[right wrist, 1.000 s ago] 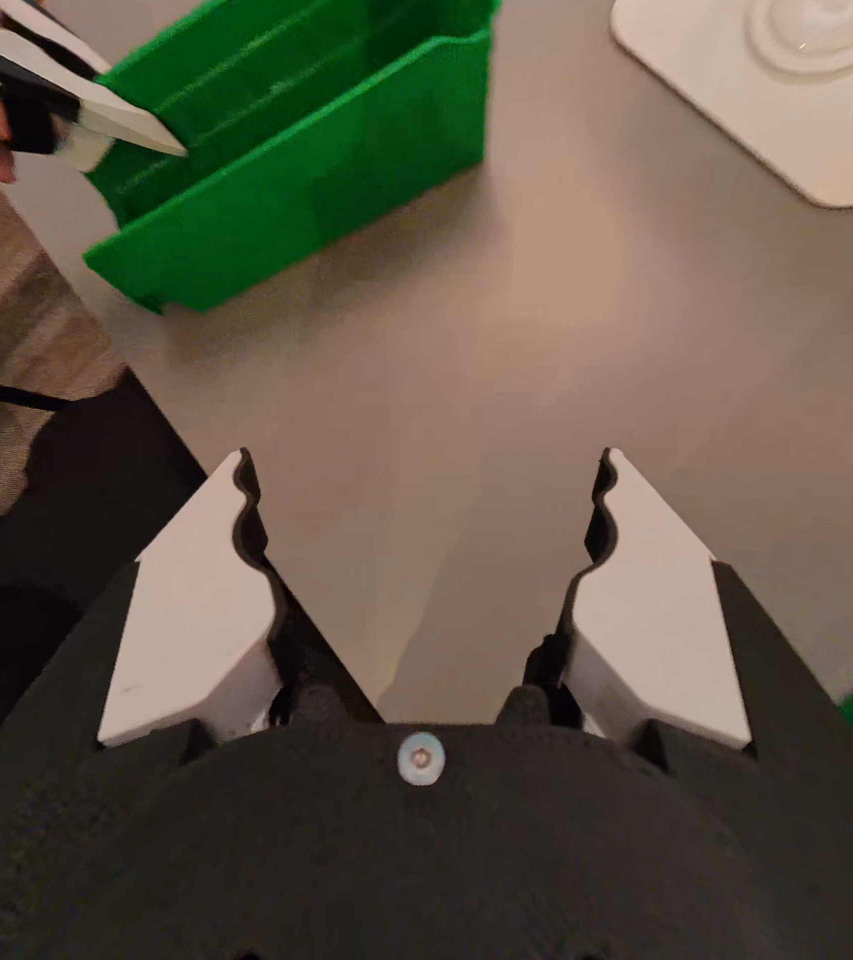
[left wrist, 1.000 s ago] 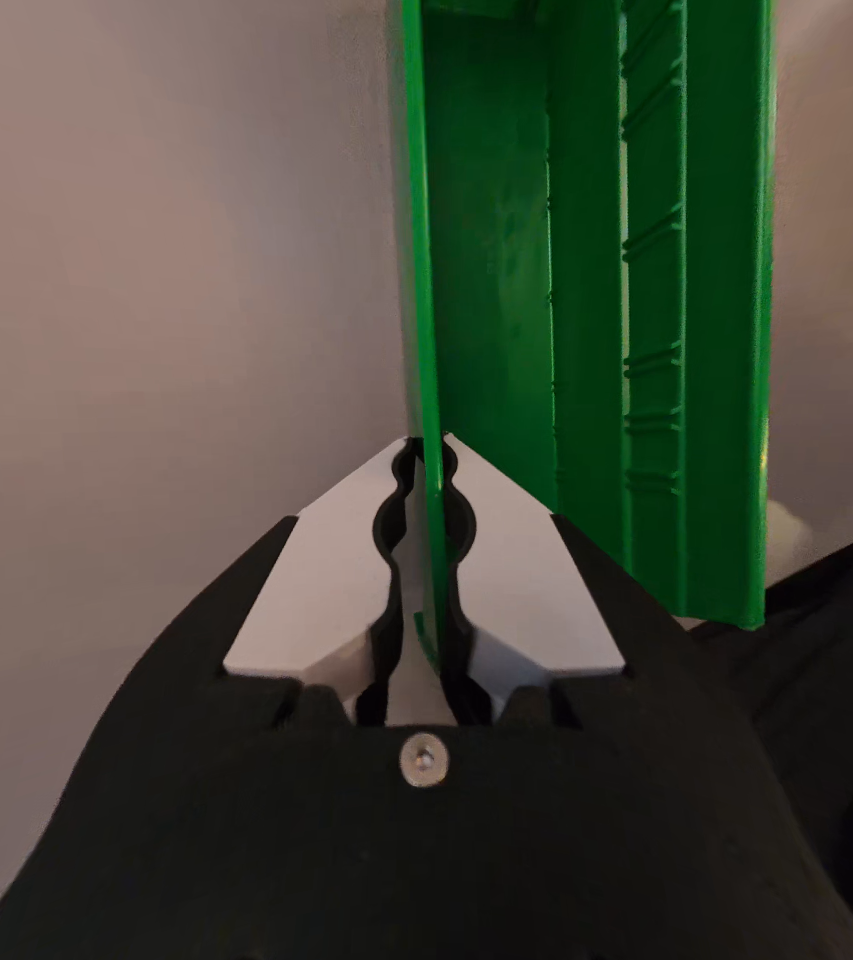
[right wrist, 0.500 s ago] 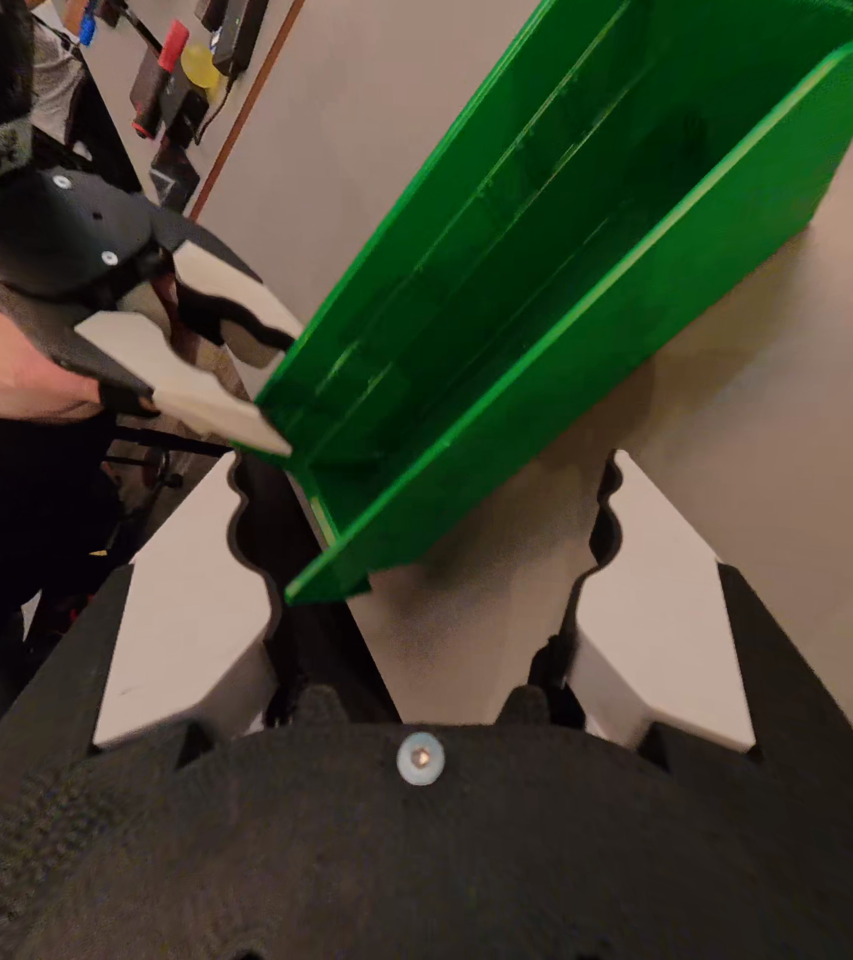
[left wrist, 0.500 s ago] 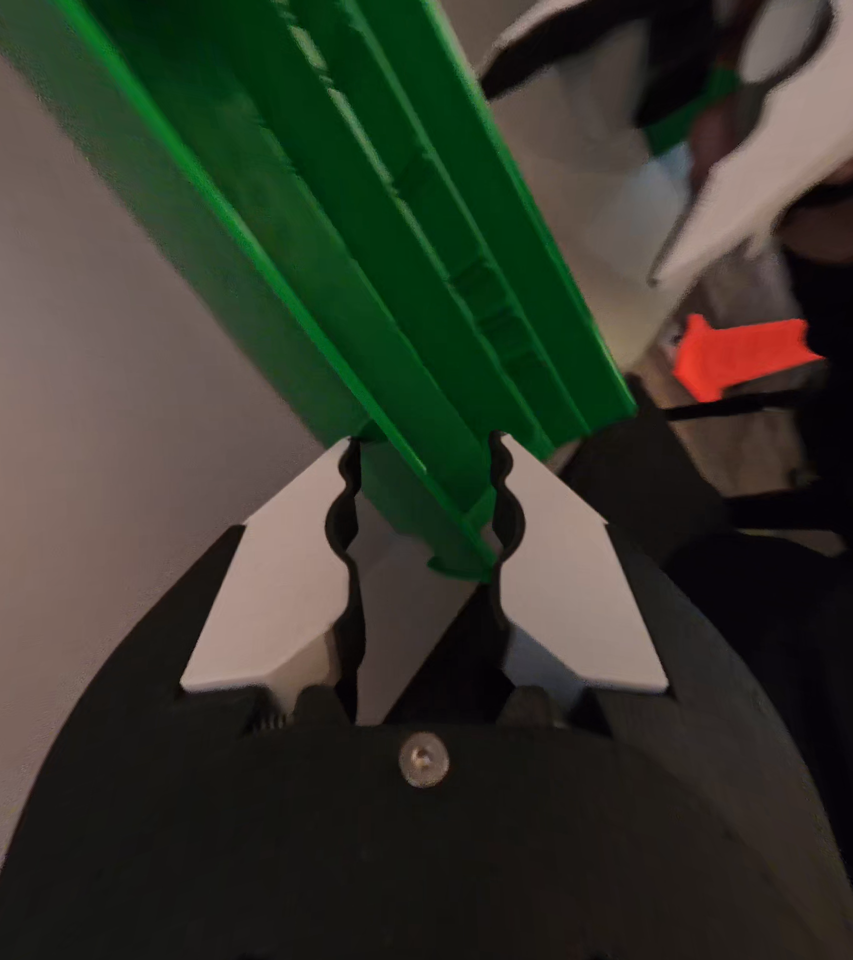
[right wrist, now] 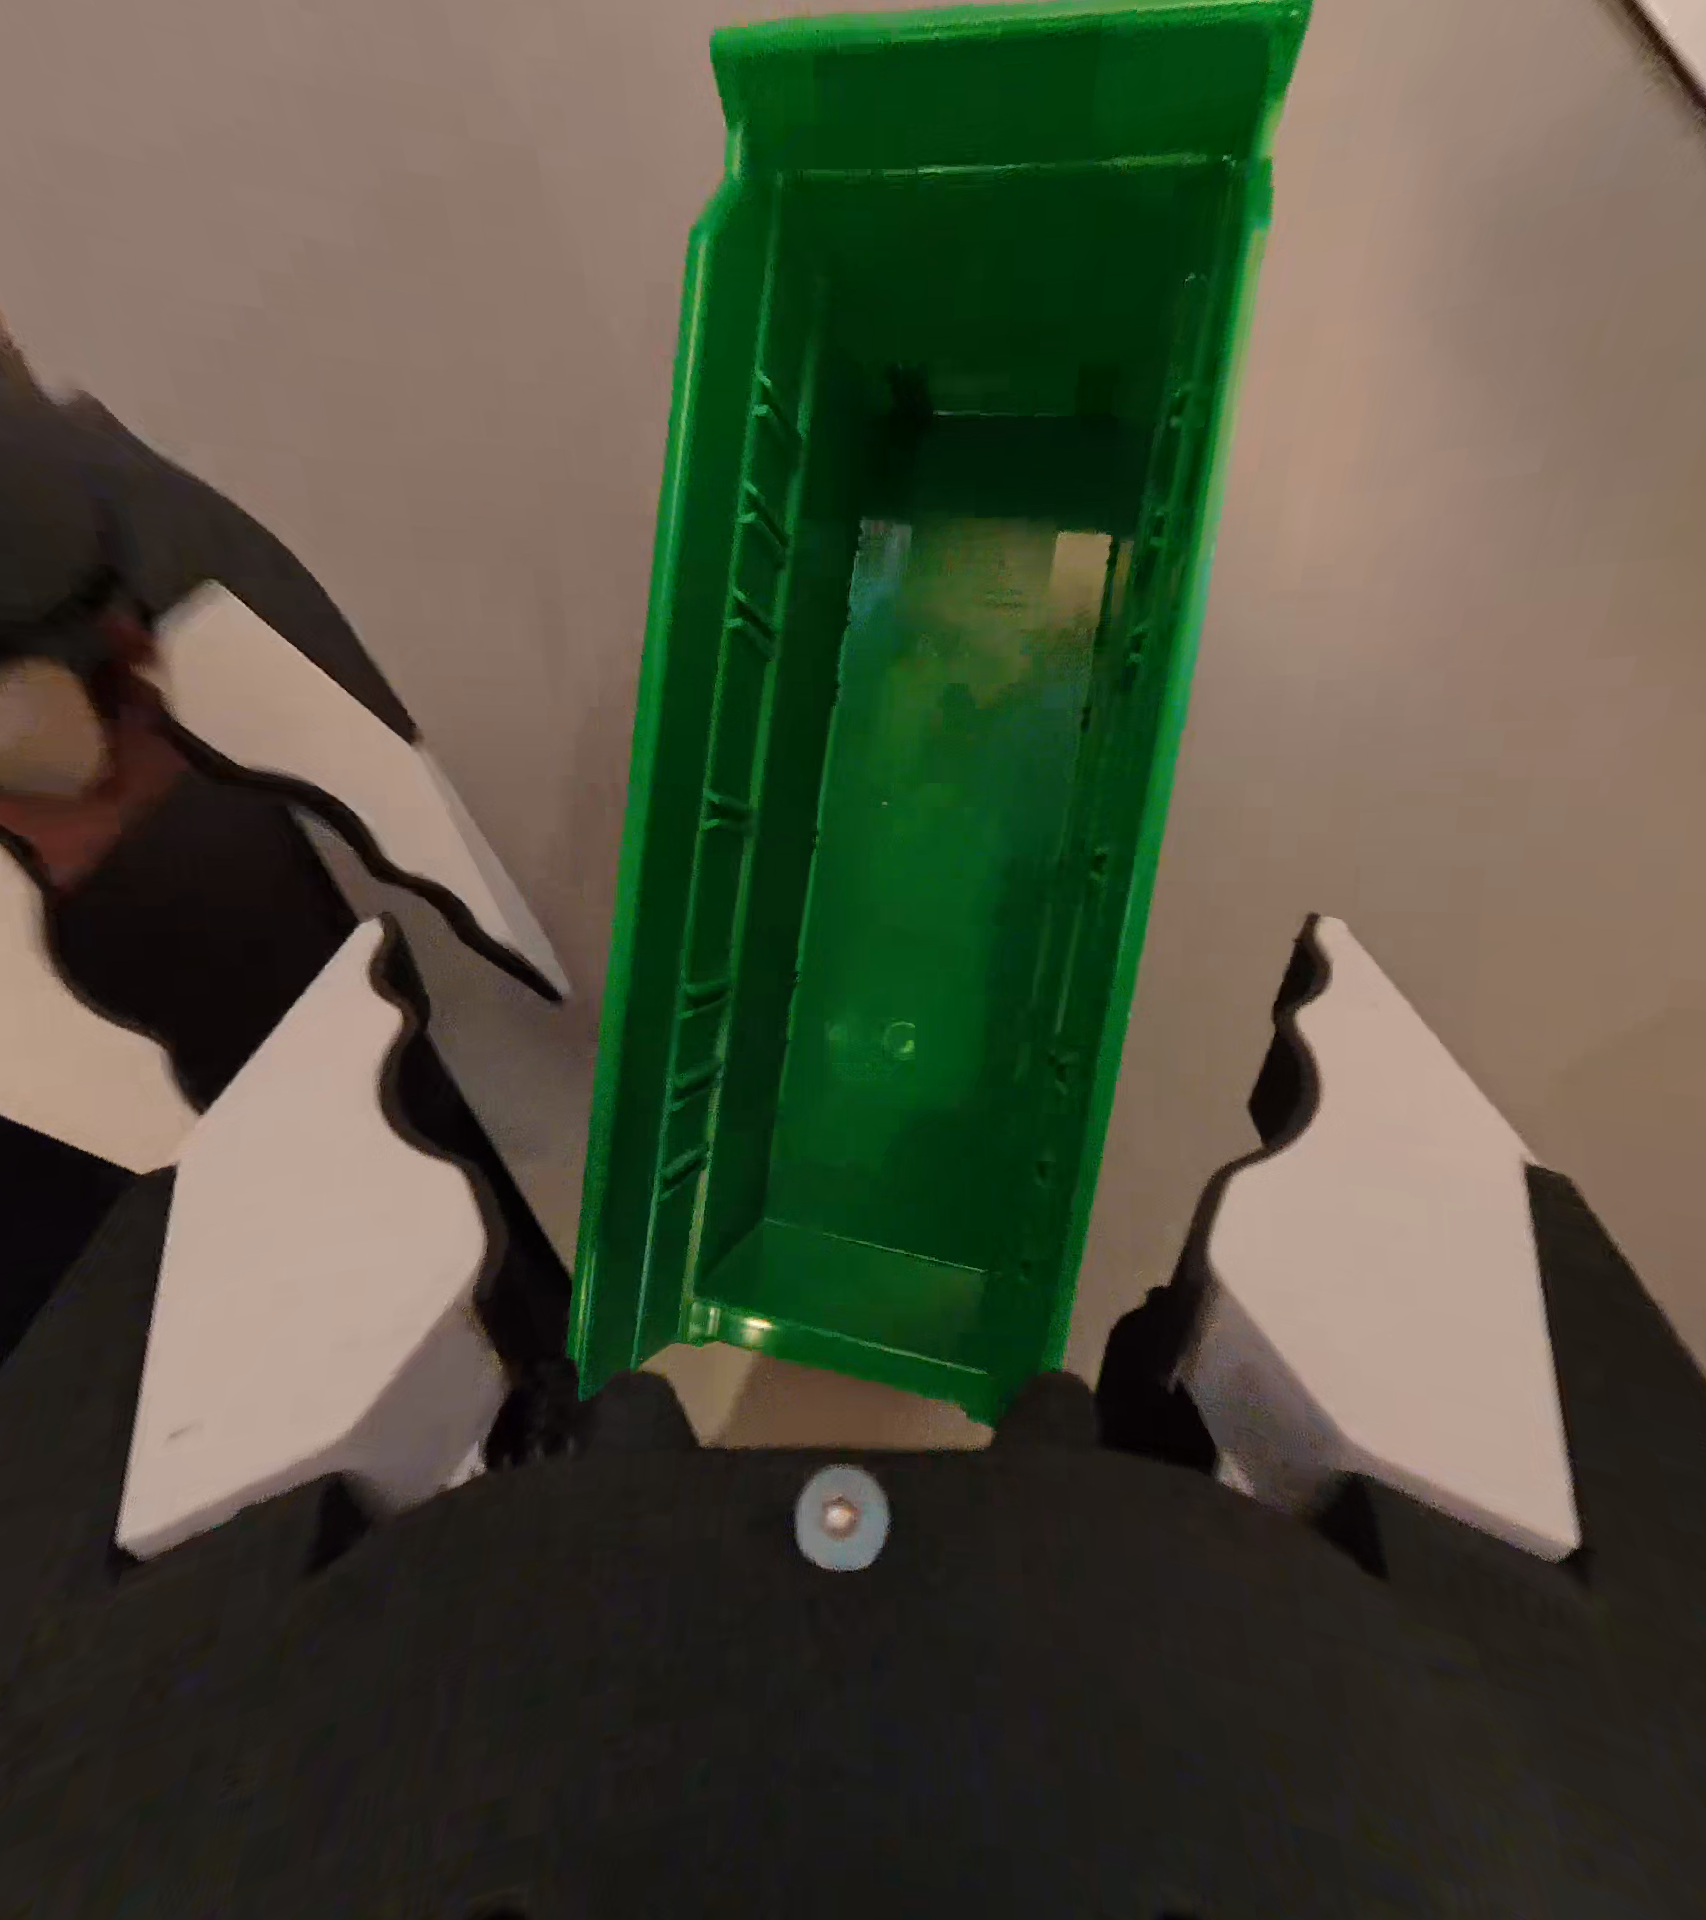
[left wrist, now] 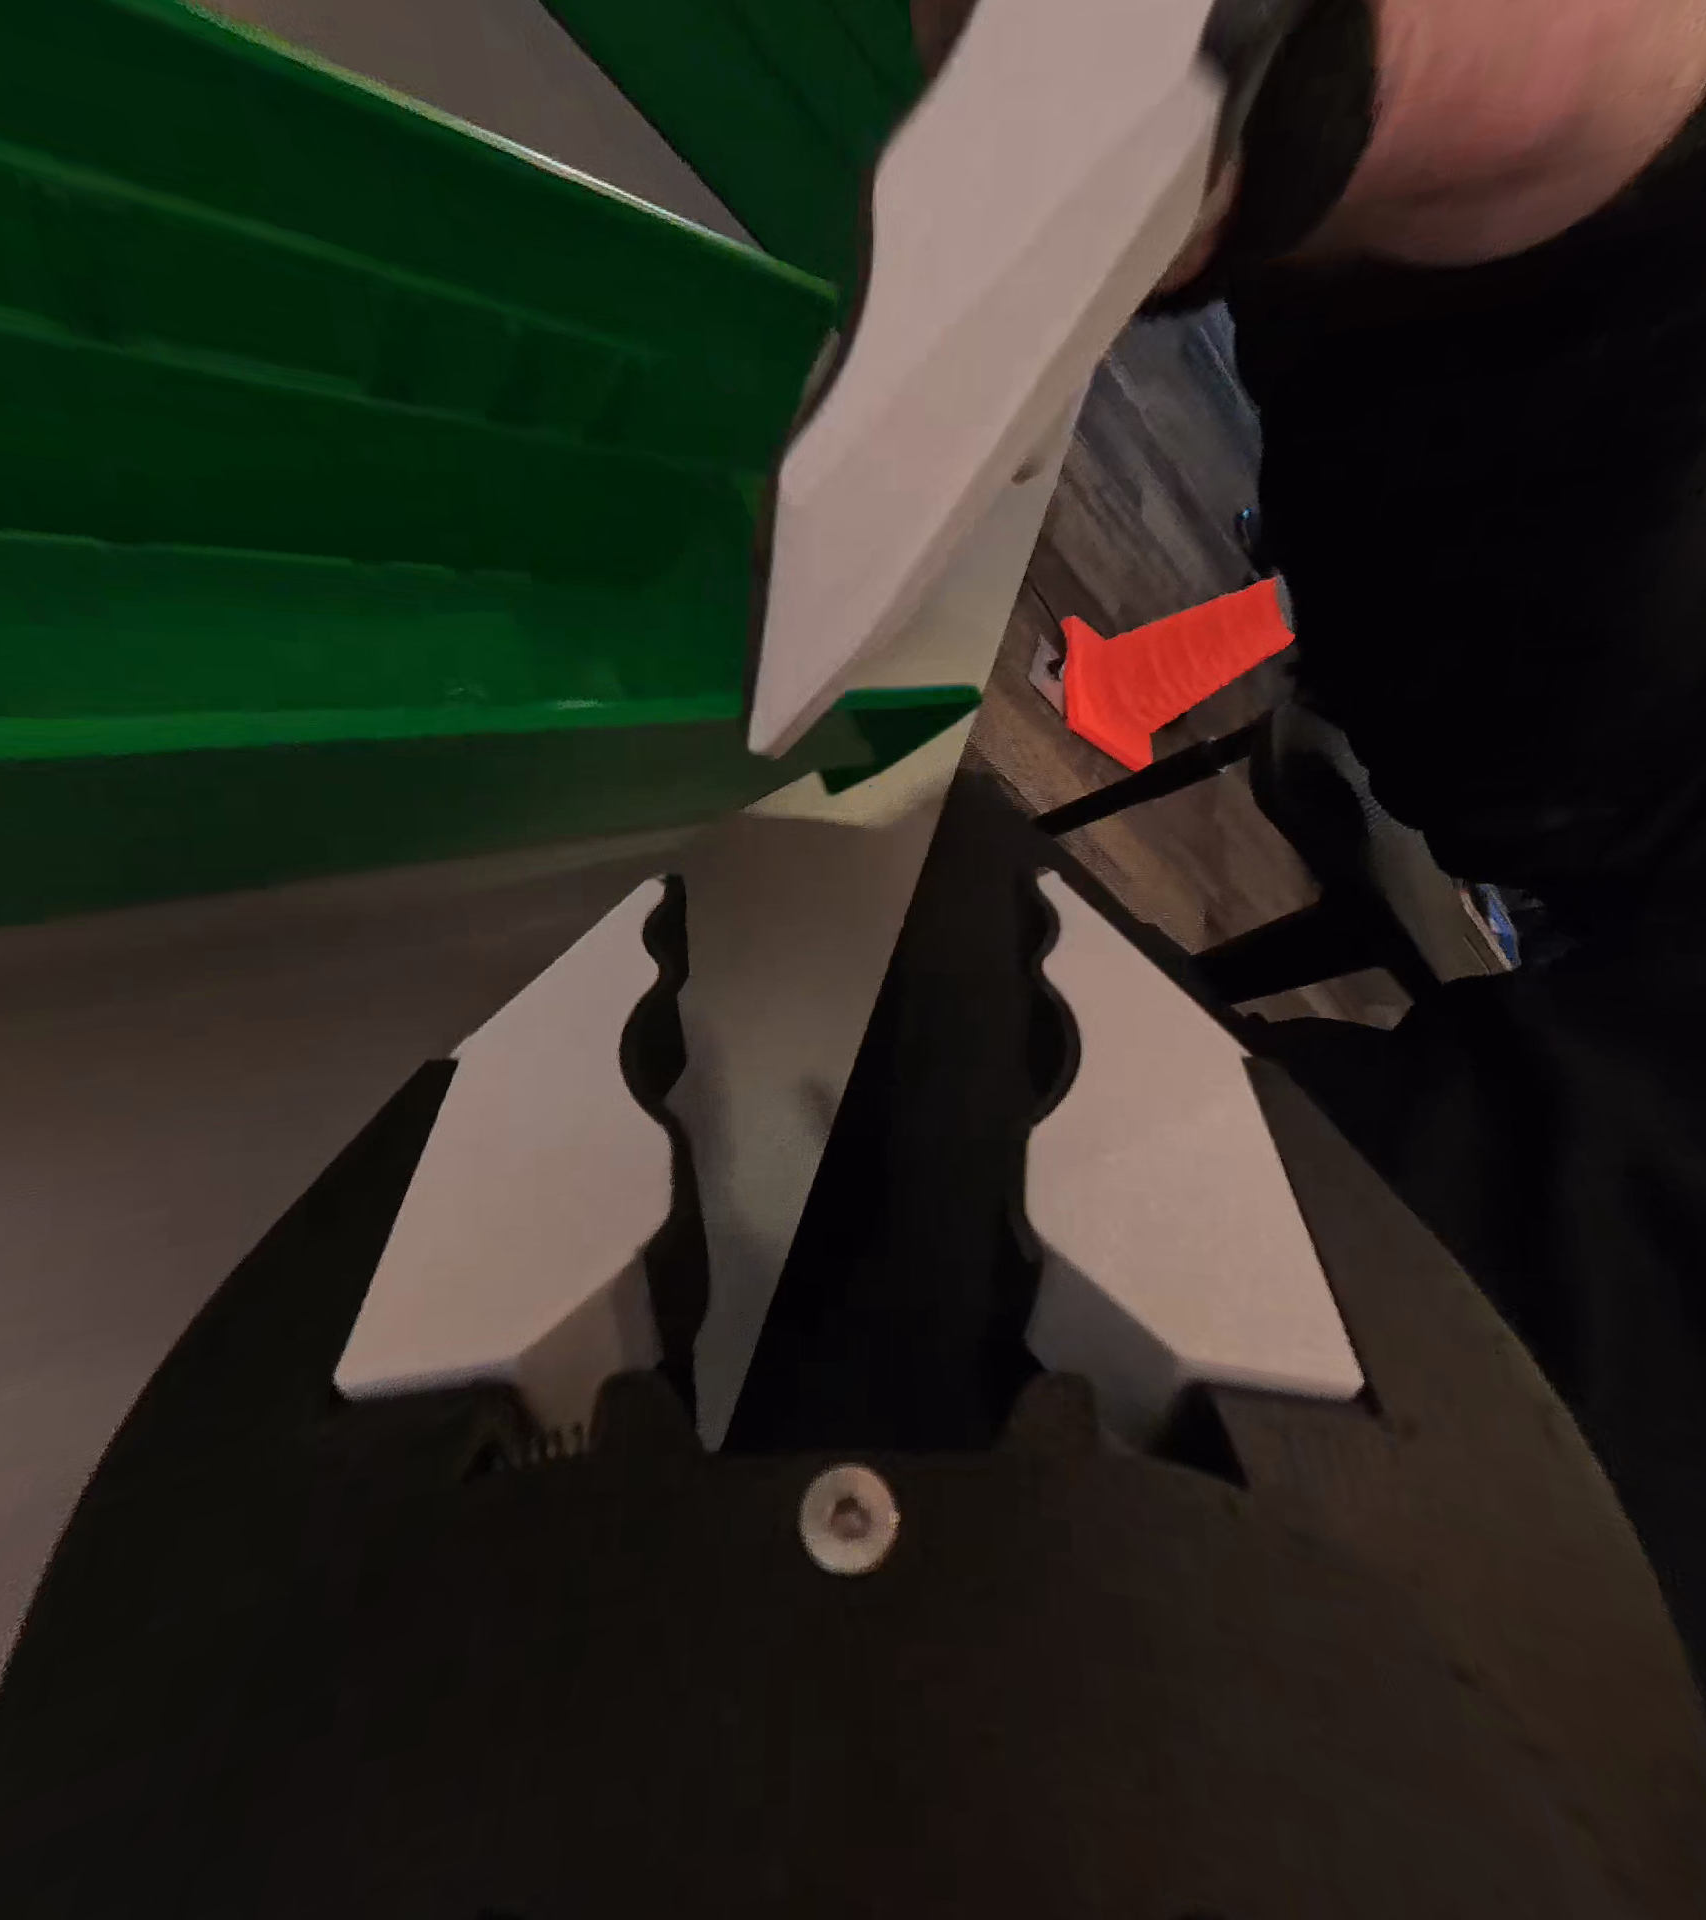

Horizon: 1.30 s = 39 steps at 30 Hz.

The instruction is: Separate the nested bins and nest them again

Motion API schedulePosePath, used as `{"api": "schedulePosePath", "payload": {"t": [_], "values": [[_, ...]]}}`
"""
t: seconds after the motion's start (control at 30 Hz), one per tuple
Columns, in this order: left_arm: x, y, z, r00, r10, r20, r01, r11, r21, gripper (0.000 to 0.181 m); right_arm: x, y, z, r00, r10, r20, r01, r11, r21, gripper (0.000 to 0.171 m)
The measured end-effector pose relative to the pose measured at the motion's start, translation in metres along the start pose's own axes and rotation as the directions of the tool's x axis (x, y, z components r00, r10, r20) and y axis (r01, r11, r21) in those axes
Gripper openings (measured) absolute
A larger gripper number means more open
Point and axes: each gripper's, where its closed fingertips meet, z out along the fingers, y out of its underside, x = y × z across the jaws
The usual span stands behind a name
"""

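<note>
Our right fingers [right wrist: 844,1132] are wide open around the bin's [right wrist: 942,831] near end; it points straight away. Our left fingers [left wrist: 849,1049] are open, empty, beside it.

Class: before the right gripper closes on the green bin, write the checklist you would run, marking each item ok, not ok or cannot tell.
1. Right gripper open: ok.
2. Green bin end between its fingers: ok.
3. Left gripper released from the bin: ok, open and empty.
4. Left gripper out of the closing path: cannot tell; it sits close beside the bin.
5. Bin resting on table: ok.
6. Second bin nested inside: cannot tell.
</note>
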Motion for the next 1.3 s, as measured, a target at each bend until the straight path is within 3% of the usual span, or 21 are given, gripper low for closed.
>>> {"api": "schedulePosePath", "payload": {"t": [0.13, 0.33, 0.4, 0.57, 0.77, 0.83, 0.97, 1.07, 1.2, 1.3], "values": [[-0.036, 0.002, -0.053, 0.99, -0.028, 0.136, 0.019, 0.998, 0.065, 0.059, -0.009, -0.007, 0.023, 0.993, -0.087, -0.083, 0.079, 0.991, -0.105, 0.156], [-0.069, -0.009, -0.103, 0.982, -0.154, 0.113, 0.116, 0.95, 0.289, 0.049, 0.007, 0.005, 0.051, 0.966, -0.138, -0.22, 0.067, 0.952, -0.3, 0.155], [-0.078, -0.011, -0.11, 0.976, -0.156, 0.151, 0.102, 0.944, 0.315, 0.049, 0.016, 0.01, 0.052, 0.955, -0.141, -0.26, 0.047, 0.94, -0.337, 0.146], [-0.082, -0.015, -0.111, 0.974, -0.147, 0.171, 0.082, 0.938, 0.338, 0.053, 0.019, 0.013, 0.059, 0.963, -0.103, -0.247, 0.013, 0.94, -0.34, 0.152], [-0.085, -0.011, -0.107, 0.973, -0.15, 0.174, 0.087, 0.943, 0.322, 0.053, 0.022, 0.01, 0.055, 0.958, -0.154, -0.241, 0.062, 0.935, -0.349, 0.128], [-0.086, -0.012, -0.109, 0.972, -0.153, 0.178, 0.088, 0.94, 0.33, 0.053, 0.021, 0.012, 0.054, 0.958, -0.181, -0.221, 0.09, 0.927, -0.364, 0.128], [-0.086, -0.012, -0.109, 0.972, -0.156, 0.175, 0.09, 0.938, 0.335, 0.053, 0.019, 0.018, 0.055, 0.96, -0.209, -0.185, 0.129, 0.92, -0.369, 0.151], [-0.086, -0.012, -0.107, 0.973, -0.156, 0.173, 0.092, 0.94, 0.329, 0.053, 0.02, 0.02, 0.056, 0.965, -0.195, -0.175, 0.124, 0.928, -0.351, 0.156], [-0.086, -0.01, -0.105, 0.973, -0.154, 0.17, 0.093, 0.942, 0.322, 0.053, 0.02, 0.023, 0.056, 0.974, -0.161, -0.162, 0.098, 0.935, -0.341, 0.155], [-0.087, -0.01, -0.105, 0.974, -0.156, 0.167, 0.096, 0.943, 0.32, 0.053, 0.019, 0.023, 0.054, 0.973, -0.168, -0.156, 0.104, 0.932, -0.348, 0.142]]}}
